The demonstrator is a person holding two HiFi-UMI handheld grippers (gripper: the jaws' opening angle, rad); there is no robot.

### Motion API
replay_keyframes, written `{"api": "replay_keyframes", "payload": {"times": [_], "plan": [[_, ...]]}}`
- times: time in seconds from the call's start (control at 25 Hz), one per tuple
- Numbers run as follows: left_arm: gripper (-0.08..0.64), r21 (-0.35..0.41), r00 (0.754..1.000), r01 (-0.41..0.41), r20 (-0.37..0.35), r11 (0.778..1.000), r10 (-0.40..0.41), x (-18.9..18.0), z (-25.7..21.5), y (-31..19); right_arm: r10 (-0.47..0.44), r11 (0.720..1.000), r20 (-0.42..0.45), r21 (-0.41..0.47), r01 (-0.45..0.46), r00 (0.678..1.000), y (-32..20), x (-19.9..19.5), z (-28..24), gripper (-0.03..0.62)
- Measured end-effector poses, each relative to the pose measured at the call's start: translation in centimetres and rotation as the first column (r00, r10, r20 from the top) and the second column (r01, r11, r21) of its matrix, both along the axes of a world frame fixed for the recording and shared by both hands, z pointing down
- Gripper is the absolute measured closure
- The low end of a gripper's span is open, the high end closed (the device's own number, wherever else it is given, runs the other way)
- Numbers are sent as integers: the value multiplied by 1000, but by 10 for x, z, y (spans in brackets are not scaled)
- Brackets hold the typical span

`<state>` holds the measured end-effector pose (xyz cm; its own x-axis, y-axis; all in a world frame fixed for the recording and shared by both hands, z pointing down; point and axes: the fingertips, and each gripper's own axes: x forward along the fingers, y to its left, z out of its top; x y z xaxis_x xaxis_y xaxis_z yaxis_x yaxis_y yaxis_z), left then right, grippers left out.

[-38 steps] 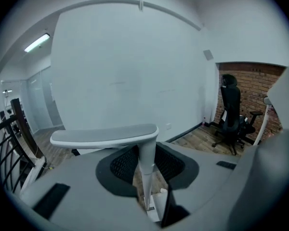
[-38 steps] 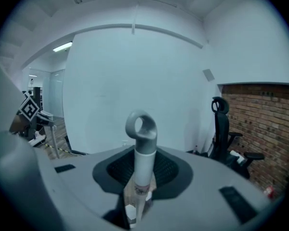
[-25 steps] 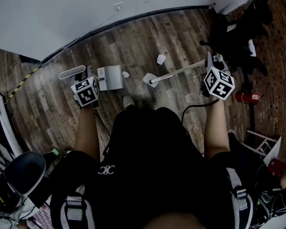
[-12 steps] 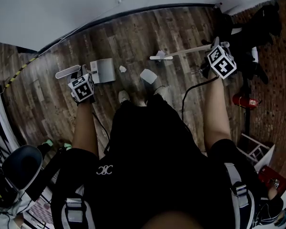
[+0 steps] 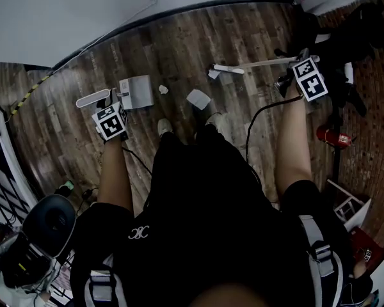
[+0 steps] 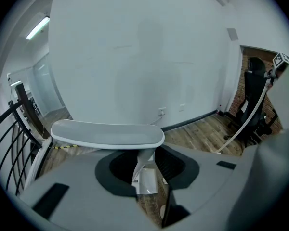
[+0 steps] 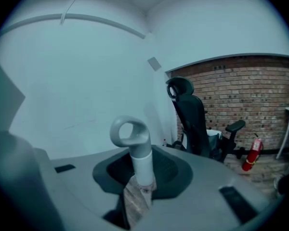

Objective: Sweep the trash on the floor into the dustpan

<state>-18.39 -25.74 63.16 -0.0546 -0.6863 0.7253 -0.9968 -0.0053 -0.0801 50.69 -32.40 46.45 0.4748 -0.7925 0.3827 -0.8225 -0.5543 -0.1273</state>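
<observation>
The dustpan (image 5: pixel 136 92) sits on the wood-plank floor (image 5: pixel 179 37), mouth facing right. The left tongs (image 6: pixel 147 174) are closed on the stem of its upright handle (image 6: pixel 107 134). The trash lies outside the pan: a small crumpled scrap (image 5: pixel 163 89) just beside the mouth, a larger paper (image 5: pixel 198 98) near the person's shoe, and a third piece (image 5: pixel 212 73) against the broom head (image 5: pixel 229 69). The right tongs (image 7: pixel 139 182) are clamped on the broom handle (image 5: pixel 265 62), below its loop end (image 7: pixel 129 130). A white wall (image 5: pixel 64 11) borders the floor. An office chair (image 7: pixel 192 119) and a fire extinguisher (image 7: pixel 252 154) stand by a brick wall (image 7: pixel 250 85).
</observation>
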Motion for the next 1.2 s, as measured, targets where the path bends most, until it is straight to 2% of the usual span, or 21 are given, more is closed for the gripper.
{"api": "replay_keyframes", "payload": {"times": [0.12,0.24,0.44,0.8,0.96,1.2], "plan": [[449,-9,1000,-6,1,1000,6,11,-1,-2,1,999,6,-33,-1,1000,0,5,20,499],[447,-18,1000,-9,5,1000,9,16,-1,-1,-38,998,17,-42,39,999,3,-8,35,495],[445,-13,1000,-16,-18,1000,16,23,-1,3,-174,984,64,-20,176,983,-4,-49,35,479],[443,-19,999,-28,-42,999,27,20,-2,17,-335,939,161,-24,343,928,-3,-137,45,471],[443,-17,998,-38,-52,999,37,18,-1,19,-442,890,166,-40,454,882,-4,-191,47,469],[442,-18,996,-42,-75,999,40,13,0,25,-634,760,146,-68,647,760,9,-286,50,465]]}}
